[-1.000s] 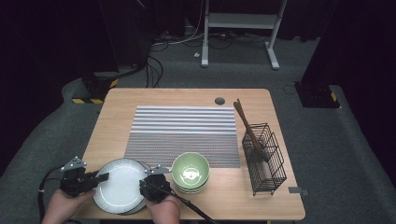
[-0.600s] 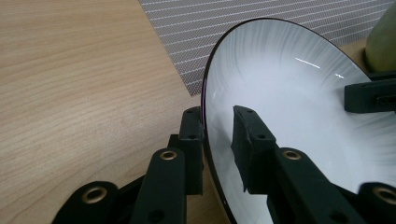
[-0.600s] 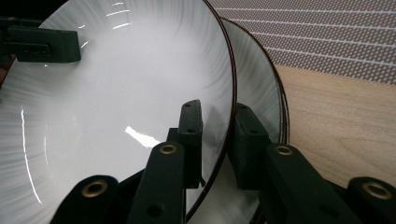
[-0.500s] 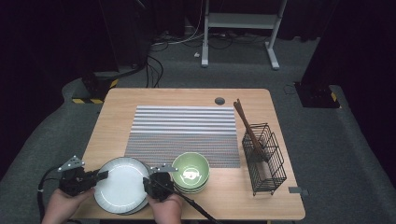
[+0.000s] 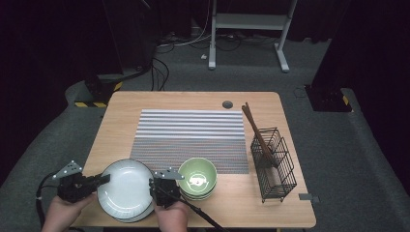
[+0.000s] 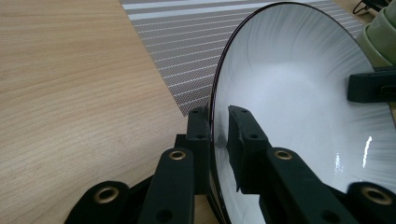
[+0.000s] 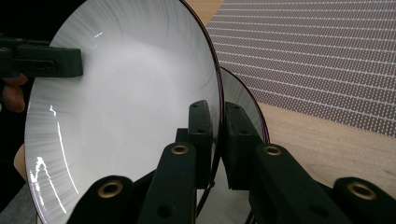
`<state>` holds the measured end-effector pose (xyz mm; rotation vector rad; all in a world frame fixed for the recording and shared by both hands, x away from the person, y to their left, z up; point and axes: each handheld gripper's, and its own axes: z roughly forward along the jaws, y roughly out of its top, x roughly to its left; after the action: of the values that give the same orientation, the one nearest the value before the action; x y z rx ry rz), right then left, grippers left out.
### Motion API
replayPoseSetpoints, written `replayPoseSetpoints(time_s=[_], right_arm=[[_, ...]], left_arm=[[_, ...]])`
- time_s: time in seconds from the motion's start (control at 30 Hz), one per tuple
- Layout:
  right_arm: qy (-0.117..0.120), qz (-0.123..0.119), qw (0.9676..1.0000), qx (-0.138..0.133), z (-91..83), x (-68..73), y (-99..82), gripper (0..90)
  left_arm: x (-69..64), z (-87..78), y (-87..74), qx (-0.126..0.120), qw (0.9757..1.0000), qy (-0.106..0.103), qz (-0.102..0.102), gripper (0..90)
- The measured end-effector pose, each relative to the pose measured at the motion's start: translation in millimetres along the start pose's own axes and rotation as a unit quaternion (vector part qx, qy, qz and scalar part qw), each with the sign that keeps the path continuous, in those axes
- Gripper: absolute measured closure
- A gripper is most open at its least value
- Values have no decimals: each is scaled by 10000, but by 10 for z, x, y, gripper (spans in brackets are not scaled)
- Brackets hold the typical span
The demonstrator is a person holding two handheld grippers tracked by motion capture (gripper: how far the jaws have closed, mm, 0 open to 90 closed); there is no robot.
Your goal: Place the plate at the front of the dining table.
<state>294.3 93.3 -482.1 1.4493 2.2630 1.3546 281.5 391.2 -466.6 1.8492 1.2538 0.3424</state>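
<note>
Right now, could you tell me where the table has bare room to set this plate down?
The striped mat is bare, bordered by the green bowls in front and the wire basket on the right. The front edge is crowded: white plate, bowls, both grippers.

A light wooden surface [image 5: 193, 99] stands on grey carpet floor [image 5: 270, 79] in a dark room. Far beyond the tongs, cables [image 5: 167, 53] trail across the carpet beside a white metal frame [image 5: 249, 21]. Black stands with yellow-black striped bases [image 5: 94, 94] flank the surface's far corners.
</note>
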Motion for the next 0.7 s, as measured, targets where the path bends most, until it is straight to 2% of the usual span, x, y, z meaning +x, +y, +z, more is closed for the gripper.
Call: replayPoseSetpoints(time_s=[0.1, 0.23, 0.43, 0.7], right_arm=[[-5, 1, 10000, -14, -5, 2, -5, 827], [-41, -12, 10000, -11, 8, -9, -8, 826], [-6, -55, 10000, 11, 33, -33, -9, 826], [7, -106, 9999, -4, 46, -36, -15, 822]], left_arm=[[-8, -8, 4, -30, 10000, 14, 44, 790], [0, -19, 3, -167, 9998, -86, -13, 811], [15, -15, -9, -178, 9998, -114, -71, 817], [18, -17, -12, -192, 9998, -85, -37, 817]])
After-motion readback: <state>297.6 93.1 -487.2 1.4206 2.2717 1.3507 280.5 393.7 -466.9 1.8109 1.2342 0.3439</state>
